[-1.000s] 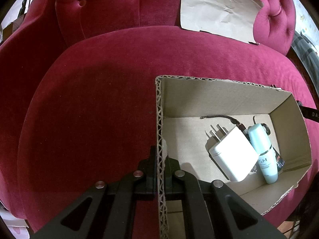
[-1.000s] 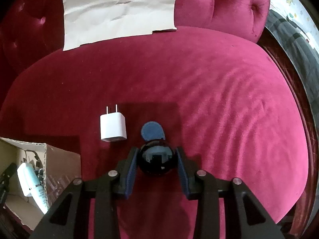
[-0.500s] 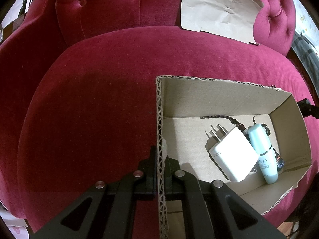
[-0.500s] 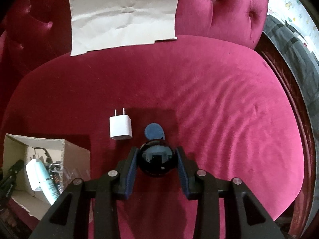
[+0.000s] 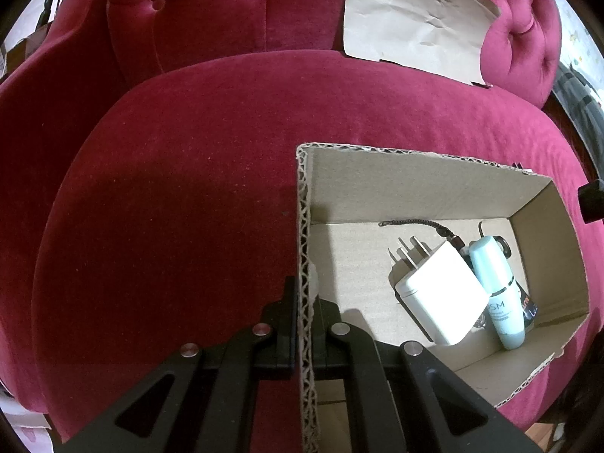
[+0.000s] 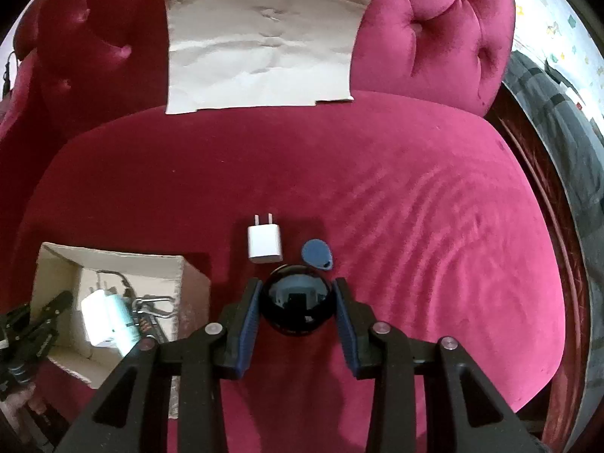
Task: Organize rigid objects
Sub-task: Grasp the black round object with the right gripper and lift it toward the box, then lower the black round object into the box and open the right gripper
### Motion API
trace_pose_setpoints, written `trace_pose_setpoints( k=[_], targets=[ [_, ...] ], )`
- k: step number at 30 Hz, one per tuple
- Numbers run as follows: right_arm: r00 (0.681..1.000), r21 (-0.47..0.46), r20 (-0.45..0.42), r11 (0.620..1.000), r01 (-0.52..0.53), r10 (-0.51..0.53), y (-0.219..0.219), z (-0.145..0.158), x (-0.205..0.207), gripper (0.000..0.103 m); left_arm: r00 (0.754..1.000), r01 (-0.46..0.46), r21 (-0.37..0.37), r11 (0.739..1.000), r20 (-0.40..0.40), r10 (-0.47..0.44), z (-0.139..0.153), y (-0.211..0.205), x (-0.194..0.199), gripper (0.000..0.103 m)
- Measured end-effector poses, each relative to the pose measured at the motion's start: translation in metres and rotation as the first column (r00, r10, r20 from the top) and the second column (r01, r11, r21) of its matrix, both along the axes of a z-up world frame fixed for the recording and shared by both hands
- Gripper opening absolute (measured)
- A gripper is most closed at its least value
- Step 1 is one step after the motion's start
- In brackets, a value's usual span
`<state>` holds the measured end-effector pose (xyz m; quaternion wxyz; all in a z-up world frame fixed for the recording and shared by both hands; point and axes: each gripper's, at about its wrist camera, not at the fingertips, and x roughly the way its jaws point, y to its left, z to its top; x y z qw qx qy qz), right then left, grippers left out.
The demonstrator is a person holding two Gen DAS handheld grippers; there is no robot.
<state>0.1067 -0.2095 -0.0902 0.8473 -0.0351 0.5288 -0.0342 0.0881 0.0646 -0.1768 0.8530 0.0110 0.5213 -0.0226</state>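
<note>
Nearby, white charger (image 6: 265,243), blue tag (image 6: 318,255)

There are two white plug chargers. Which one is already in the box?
The bigger white charger, lying in the cardboard box against the pale blue bottle. The smaller charger sits out on the red cushion beside the blue tag.

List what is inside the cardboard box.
Inside the cardboard box: a large white charger, a pale teal bottle and a braided cord. Dark items under the bottle are mostly covered and cannot be identified.
</note>
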Motion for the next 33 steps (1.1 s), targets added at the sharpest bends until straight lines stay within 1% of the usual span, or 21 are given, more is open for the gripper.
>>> trace_pose_setpoints(
  k=[12,21,33],
  targets=[
    [0.996,0.000,0.013,0.996,-0.089,0.089,0.038,0.014,-0.016,0.040,1.000,0.002,0.001,1.000,0.003,-0.002,0.000,0.001,-0.001,0.003],
    [0.988,0.010,0.017,0.988,-0.151,0.151,0.067,0.015,-0.020,0.040,1.000,0.002,0.001,1.000,0.003,-0.002,0.001,0.001,0.001,0.003],
    [0.968,0.022,0.005,0.968,-0.250,0.249,0.108,0.010,-0.029,0.040,1.000,0.003,0.002,1.000,0.003,-0.003,0.001,0.001,0.001,0.003]
  ],
)
